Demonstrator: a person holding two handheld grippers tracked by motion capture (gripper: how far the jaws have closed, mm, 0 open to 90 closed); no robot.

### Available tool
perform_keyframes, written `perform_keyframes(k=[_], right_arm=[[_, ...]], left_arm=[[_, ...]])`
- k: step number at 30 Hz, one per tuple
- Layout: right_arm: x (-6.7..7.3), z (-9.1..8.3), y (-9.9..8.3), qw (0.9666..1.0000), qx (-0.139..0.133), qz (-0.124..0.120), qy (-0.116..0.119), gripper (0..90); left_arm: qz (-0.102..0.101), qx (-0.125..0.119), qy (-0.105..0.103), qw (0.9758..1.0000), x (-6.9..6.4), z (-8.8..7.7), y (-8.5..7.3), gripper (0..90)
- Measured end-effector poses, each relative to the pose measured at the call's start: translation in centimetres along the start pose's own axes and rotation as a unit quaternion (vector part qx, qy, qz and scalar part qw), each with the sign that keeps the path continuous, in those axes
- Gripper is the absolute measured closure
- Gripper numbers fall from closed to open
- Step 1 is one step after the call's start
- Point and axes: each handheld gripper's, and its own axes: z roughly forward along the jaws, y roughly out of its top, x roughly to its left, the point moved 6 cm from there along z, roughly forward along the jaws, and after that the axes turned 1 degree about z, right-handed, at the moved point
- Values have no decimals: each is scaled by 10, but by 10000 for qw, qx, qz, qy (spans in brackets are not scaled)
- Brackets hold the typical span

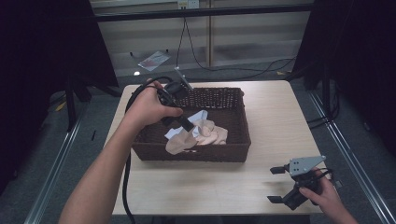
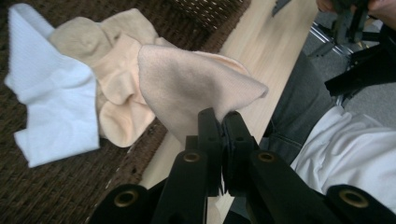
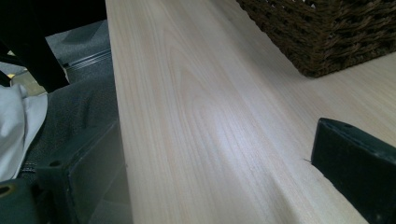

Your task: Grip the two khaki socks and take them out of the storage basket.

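A dark wicker basket (image 1: 236, 140) sits mid-table and holds several socks: a white one (image 2: 51, 93), peach ones (image 2: 119, 100) and a pale beige one (image 2: 187, 84). My left gripper (image 1: 187, 125) hangs over the basket's front part, shut on the beige sock (image 1: 180, 143), which dangles from its jaws. In the left gripper view the black jaws pinch the sock's edge. My right gripper (image 1: 276, 185) rests at the table's front right corner, open, with bare wood between its fingers (image 3: 359, 172).
The light wooden table (image 1: 275, 116) has free room right of and in front of the basket (image 3: 327, 32). Cables lie on the floor behind it. The person's lap (image 2: 303, 107) is below the near edge.
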Motion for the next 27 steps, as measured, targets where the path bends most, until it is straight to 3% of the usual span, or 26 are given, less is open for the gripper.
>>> perform_keyframes(k=[13,27], right_arm=[[0,0,0,10000,40,7,-30,14],[0,0,0,10000,30,16,-2,15]], left_arm=[[315,51,-242,9992,-18,32,-10,880],[338,114,-358,9987,-18,71,-22,874]])
